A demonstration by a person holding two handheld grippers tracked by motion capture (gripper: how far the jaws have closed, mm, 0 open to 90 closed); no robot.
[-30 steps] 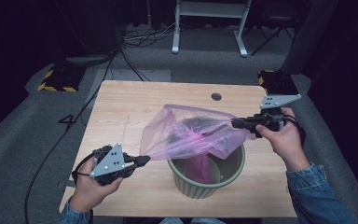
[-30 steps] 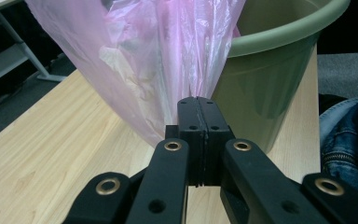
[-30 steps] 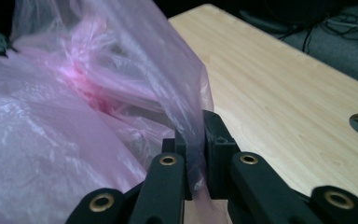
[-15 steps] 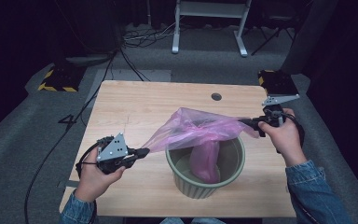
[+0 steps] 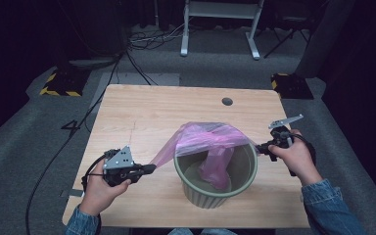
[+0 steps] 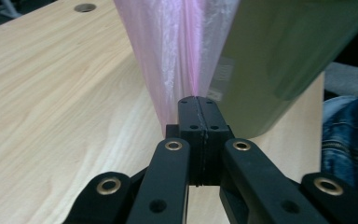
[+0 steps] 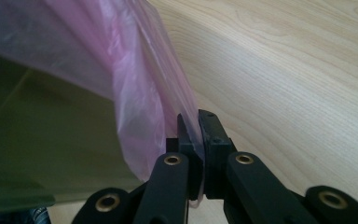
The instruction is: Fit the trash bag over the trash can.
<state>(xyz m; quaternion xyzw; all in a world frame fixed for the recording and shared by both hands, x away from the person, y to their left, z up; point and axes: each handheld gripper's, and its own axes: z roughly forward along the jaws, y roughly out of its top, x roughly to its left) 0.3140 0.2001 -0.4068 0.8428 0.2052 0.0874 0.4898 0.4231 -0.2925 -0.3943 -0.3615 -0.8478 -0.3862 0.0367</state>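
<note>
Pink plastic bag (image 5: 210, 147) hangs partly inside green bin (image 5: 215, 188).

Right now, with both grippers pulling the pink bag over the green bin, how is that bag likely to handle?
The pink bag is probably floppy: its middle sags into the green bin. It looks very light, thin and see-through. Stretched between the left gripper and right gripper, it may tear or slip if tugged hard.
</note>
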